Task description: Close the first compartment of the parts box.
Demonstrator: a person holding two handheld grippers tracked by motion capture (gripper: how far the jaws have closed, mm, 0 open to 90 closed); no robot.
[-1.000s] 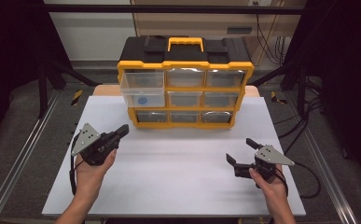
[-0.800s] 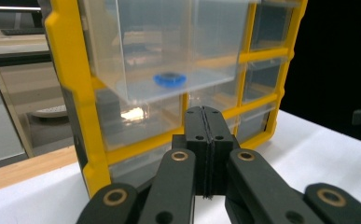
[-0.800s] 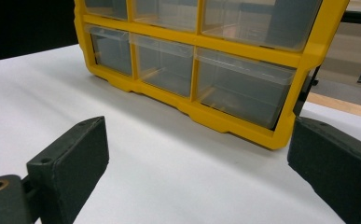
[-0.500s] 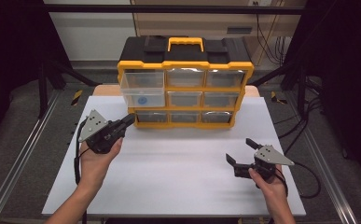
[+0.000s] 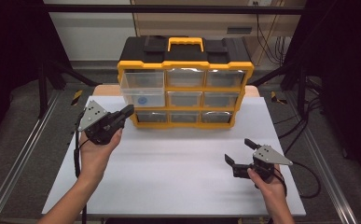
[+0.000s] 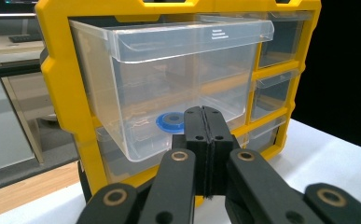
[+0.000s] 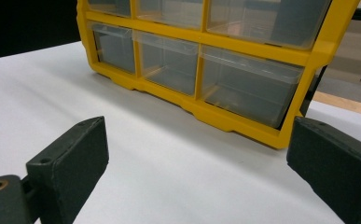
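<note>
A yellow and black drawer organizer (image 5: 186, 65) stands at the back of the white table (image 5: 178, 163). Its top-left clear drawer (image 5: 143, 86) is pulled partway out, and a small blue ring (image 5: 142, 100) lies inside. My left gripper (image 5: 128, 111) is shut with nothing in it, and its tip is close below that drawer's front. In the left gripper view the closed jaws (image 6: 205, 127) point at the drawer (image 6: 178, 88) and the blue ring (image 6: 170, 122). Over the table's right front, my right gripper (image 5: 239, 151) stands open and holds nothing. It (image 7: 197, 144) faces the organizer's bottom row (image 7: 243, 86).
The organizer's other drawers (image 5: 225, 77) are pushed in. A black lid with a yellow handle (image 5: 185, 43) tops it. Metal rails (image 5: 24, 154) run along both sides of the table. Cables (image 5: 308, 172) trail from the right gripper.
My left gripper has risen and moved forward and right, closer to the pulled-out drawer. The right gripper has stayed where it was.
</note>
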